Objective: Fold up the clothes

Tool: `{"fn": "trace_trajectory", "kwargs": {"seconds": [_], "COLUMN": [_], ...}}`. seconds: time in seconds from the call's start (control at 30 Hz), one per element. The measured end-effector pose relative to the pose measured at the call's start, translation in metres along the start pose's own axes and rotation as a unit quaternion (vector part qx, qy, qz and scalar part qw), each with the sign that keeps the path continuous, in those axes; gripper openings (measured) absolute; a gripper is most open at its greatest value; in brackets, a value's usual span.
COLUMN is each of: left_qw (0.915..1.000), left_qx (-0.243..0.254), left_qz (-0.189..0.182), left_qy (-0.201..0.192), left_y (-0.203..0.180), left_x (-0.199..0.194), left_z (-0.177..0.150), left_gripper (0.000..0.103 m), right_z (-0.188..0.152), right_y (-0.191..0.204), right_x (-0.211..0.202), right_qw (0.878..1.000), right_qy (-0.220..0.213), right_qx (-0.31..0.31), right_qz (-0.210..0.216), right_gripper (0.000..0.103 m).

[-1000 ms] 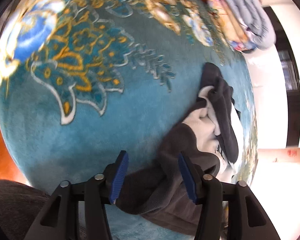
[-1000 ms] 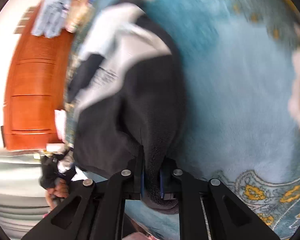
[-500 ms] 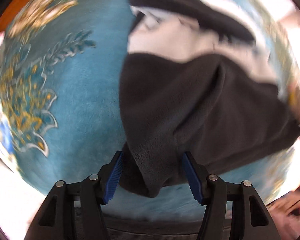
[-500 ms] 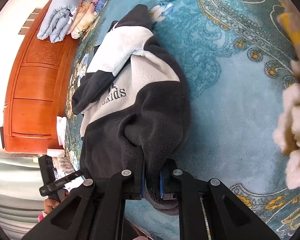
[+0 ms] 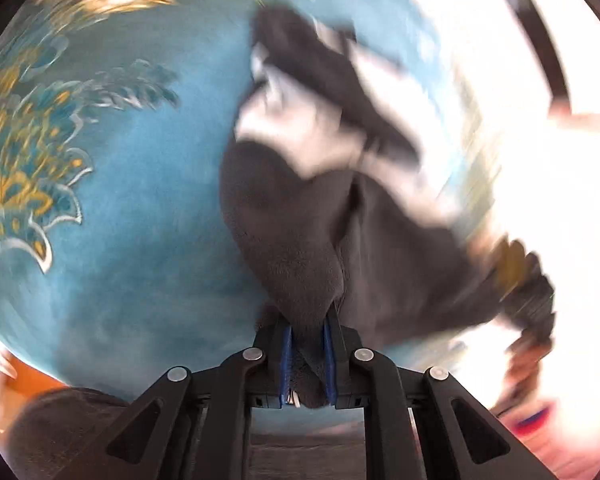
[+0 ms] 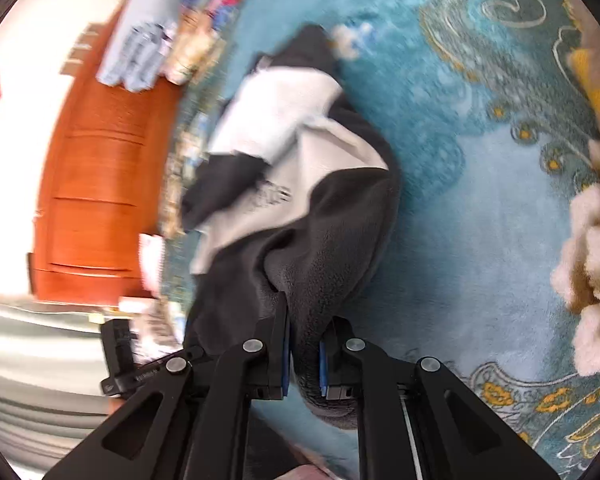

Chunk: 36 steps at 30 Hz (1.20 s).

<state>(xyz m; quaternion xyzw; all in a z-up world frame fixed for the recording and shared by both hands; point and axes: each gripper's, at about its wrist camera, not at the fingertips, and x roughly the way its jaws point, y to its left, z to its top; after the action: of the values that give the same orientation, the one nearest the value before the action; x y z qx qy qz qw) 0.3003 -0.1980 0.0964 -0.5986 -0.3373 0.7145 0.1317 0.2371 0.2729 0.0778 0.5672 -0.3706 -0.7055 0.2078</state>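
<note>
Left tongs are clamped on a dark fold of the fleece garment, which spreads far and right over the blue patterned blanket. Right tongs pinch another dark fold; its white panel lies far-left.

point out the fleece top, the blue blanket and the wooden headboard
fleece top (image 6: 340,224): right wrist view, dark grey lower panel
blue blanket (image 5: 148,208): left wrist view, plain blue stretch left of the top
wooden headboard (image 6: 100,184): right wrist view, middle orange panel
</note>
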Motion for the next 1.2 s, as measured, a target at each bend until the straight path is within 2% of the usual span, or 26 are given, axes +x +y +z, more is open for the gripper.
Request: {"fn": "trace_trajectory", "kwargs": {"seconds": [0.13,0.27,0.4,0.5,0.57,0.63,0.73,0.83,0.9,1.03,1.13,1.2], "left_qw": [0.9938,0.9787,0.9788,0.9810,0.9836,0.9904,0.9962,0.9939,0.9922,0.9845,0.9780,0.9786], "left_qx": [-0.056,-0.116,-0.129,-0.133,-0.133,-0.112,-0.076,-0.079,-0.075,-0.080,-0.088,-0.087], "left_qz": [-0.083,-0.148,-0.129,-0.118,-0.102,-0.061,0.031,0.077,0.099,0.151,0.177,0.176], "left_qy": [-0.049,-0.082,-0.092,-0.079,-0.067,-0.054,-0.031,0.004,0.013,0.041,0.065,0.063], "left_y": [0.011,0.023,0.020,0.020,0.018,0.008,-0.005,-0.002,0.002,0.020,0.035,0.038], "left_x": [-0.031,-0.047,-0.050,-0.047,-0.038,-0.028,-0.008,0.010,0.020,0.042,0.058,0.061], "left_z": [0.015,0.027,0.029,0.028,0.029,0.032,0.035,0.031,0.028,0.018,0.009,0.009], "left_gripper": [0.013,0.008,0.005,0.005,0.005,0.005,0.006,0.006,0.006,0.008,0.010,0.010], "right_z": [0.011,0.024,0.034,0.037,0.037,0.037,0.034,0.027,0.023,0.019,0.017,0.016], "right_y": [0.010,0.022,0.033,0.037,0.036,0.033,0.027,0.017,0.008,-0.009,-0.018,-0.023], "right_x": [-0.019,-0.033,-0.036,-0.035,-0.033,-0.032,-0.030,-0.025,-0.020,-0.010,0.001,0.008], "right_qw": [0.999,0.996,0.994,0.994,0.995,0.996,0.997,0.998,0.999,0.999,0.997,0.996], "right_qy": [-0.025,-0.048,-0.062,-0.064,-0.060,-0.057,-0.053,-0.041,-0.032,-0.008,0.013,0.024], "right_qx": [0.009,0.019,0.019,0.018,0.017,0.019,0.020,0.023,0.026,0.030,0.027,0.026], "right_qz": [0.042,0.075,0.088,0.090,0.082,0.071,0.053,0.032,0.011,-0.034,-0.066,-0.083], "right_gripper": [0.010,0.010,0.009,0.009,0.009,0.009,0.009,0.009,0.009,0.009,0.009,0.009]}}
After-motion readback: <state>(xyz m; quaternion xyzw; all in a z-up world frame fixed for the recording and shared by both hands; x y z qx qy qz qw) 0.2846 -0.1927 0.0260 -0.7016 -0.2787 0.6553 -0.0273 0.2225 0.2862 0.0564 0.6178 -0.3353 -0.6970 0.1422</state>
